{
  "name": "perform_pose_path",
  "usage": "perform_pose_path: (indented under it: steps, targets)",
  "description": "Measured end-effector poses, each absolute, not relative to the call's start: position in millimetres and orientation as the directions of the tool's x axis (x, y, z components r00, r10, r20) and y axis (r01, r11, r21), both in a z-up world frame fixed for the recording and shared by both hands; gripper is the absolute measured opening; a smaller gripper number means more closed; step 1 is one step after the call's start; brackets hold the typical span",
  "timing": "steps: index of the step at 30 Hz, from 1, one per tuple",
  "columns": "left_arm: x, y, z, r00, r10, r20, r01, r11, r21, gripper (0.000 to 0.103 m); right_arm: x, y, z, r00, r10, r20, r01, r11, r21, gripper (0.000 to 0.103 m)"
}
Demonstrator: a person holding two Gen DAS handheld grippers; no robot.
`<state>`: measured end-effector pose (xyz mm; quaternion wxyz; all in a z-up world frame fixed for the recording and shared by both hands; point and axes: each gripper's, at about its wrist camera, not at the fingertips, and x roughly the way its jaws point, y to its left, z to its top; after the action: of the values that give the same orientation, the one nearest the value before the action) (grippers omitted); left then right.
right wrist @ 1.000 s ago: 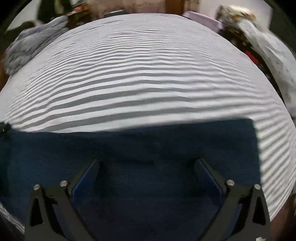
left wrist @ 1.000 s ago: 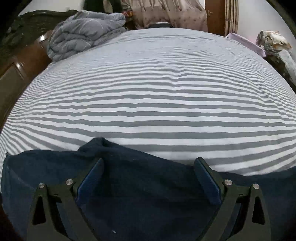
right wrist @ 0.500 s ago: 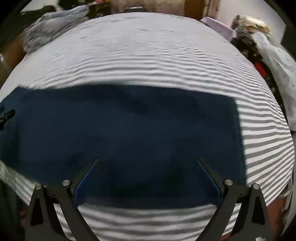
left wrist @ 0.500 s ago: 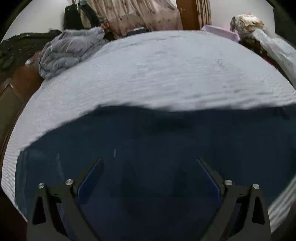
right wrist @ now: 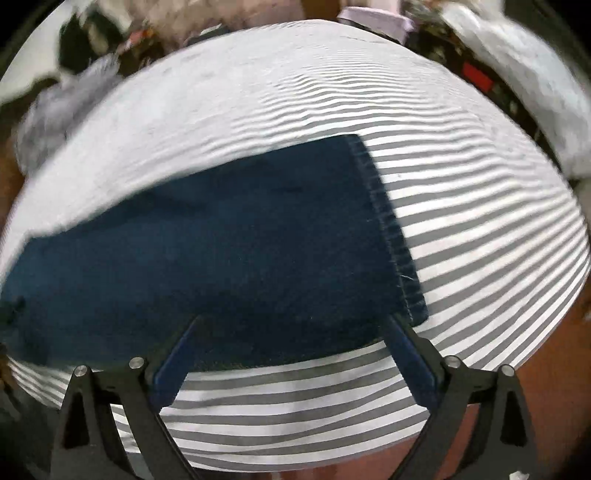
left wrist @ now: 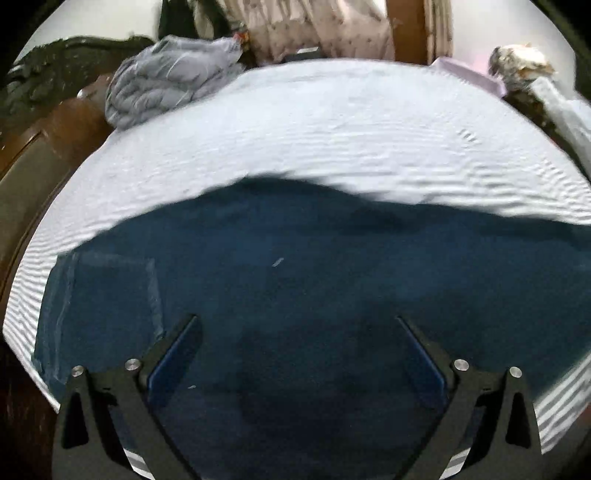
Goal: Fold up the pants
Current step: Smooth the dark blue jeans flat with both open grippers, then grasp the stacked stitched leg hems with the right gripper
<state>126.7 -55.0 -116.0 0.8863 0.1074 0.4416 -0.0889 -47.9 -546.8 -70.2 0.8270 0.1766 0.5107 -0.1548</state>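
Dark blue pants point(left wrist: 314, 288) lie flat across the near part of a grey-and-white striped bed point(left wrist: 332, 122). In the left wrist view a paler patch of the fabric point(left wrist: 99, 306) shows at their left end. My left gripper point(left wrist: 295, 325) hovers open above the cloth with nothing between its fingers. In the right wrist view the pants point(right wrist: 221, 251) end at a stitched hem point(right wrist: 388, 221) on the right. My right gripper point(right wrist: 291, 321) is open above the pants' near edge and holds nothing.
A rumpled grey quilt point(left wrist: 166, 81) is piled at the bed's far left by a dark wooden headboard point(left wrist: 48, 147). Curtains point(left wrist: 314, 26) hang behind. Cluttered bundles point(left wrist: 524, 70) line the right side. Reddish floor point(right wrist: 554, 369) shows beyond the bed's near right corner.
Both grippers have pulled back and risen from the pants, so more of the garment and the bed's near edge shows. The pants now lie flat on the sheet.
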Motion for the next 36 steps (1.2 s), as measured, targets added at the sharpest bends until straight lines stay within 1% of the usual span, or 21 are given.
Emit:
perform_pose_path:
  steps: [3, 5, 7, 9, 12, 14, 18, 22, 25, 30, 32, 34, 36]
  targets:
    - [126.4, -77.9, -102.0, 0.606, -0.116, -0.787, 0.291, 0.953, 0.084, 0.101, -60.5, -577.9, -67.1, 0.476, 0.04, -0.879, 0.525, 0.788, 0.32, 0.096]
    - [128.8, -92.5, -99.5, 0.598, -0.131, -0.791, 0.304, 0.95, 0.073, 0.101, -74.3, -602.9, -66.6, 0.529, 0.123, -0.84, 0.558, 0.695, 0.453, 0.096]
    - [132.8, -104.7, -100.3, 0.582, -0.145, -0.8, 0.311, 0.949, 0.055, 0.101, -78.5, -630.8, -66.7, 0.558, 0.198, -0.806, 0.565, 0.621, 0.543, 0.096]
    - [137.9, -112.7, -102.1, 0.579, -0.136, -0.804, 0.311, 0.948, 0.063, 0.101, -76.2, -654.1, -70.3, 0.562, 0.273, -0.781, 0.547, 0.585, 0.599, 0.097]
    - [143.1, -121.1, -107.1, 0.573, -0.127, -0.809, 0.316, 0.946, 0.075, 0.101, -70.8, -687.8, -76.4, 0.552, 0.304, -0.777, 0.55, 0.568, 0.613, 0.097]
    - [140.4, -128.1, -112.2, 0.573, -0.116, -0.811, 0.321, 0.943, 0.092, 0.101, -62.6, -706.8, -83.3, 0.544, 0.37, -0.753, 0.526, 0.549, 0.649, 0.097]
    - [139.6, -139.3, -118.5, 0.578, -0.092, -0.811, 0.328, 0.936, 0.127, 0.101, -48.2, -715.0, -97.5, 0.479, 0.406, -0.778, 0.506, 0.597, 0.623, 0.097]
    - [137.8, -153.0, -119.8, 0.599, -0.071, -0.797, 0.329, 0.93, 0.165, 0.101, -41.1, -714.0, -106.8, 0.464, 0.453, -0.762, 0.452, 0.618, 0.643, 0.096]
    - [137.4, -161.9, -118.6, 0.609, -0.07, -0.79, 0.327, 0.93, 0.169, 0.101, -30.5, -709.5, -115.5, 0.459, 0.509, -0.728, 0.403, 0.611, 0.681, 0.094]
    - [143.6, -168.1, -123.1, 0.598, -0.051, -0.8, 0.303, 0.938, 0.166, 0.101, -19.6, -704.1, -123.3, 0.462, 0.549, -0.696, 0.331, 0.622, 0.71, 0.094]
    - [146.2, -166.3, -124.7, 0.592, -0.045, -0.805, 0.29, 0.943, 0.16, 0.101, -24.2, -705.1, -122.6, 0.468, 0.59, -0.658, 0.293, 0.599, 0.746, 0.093]
    - [147.4, -165.4, -127.0, 0.589, -0.035, -0.807, 0.283, 0.945, 0.166, 0.101, -26.0, -702.7, -126.6, 0.463, 0.657, -0.595, 0.248, 0.549, 0.798, 0.09]
    - [148.9, -165.3, -129.7, 0.59, -0.02, -0.807, 0.278, 0.943, 0.18, 0.101, -25.2, -697.4, -132.2, 0.444, 0.685, -0.577, 0.226, 0.538, 0.812, 0.089]
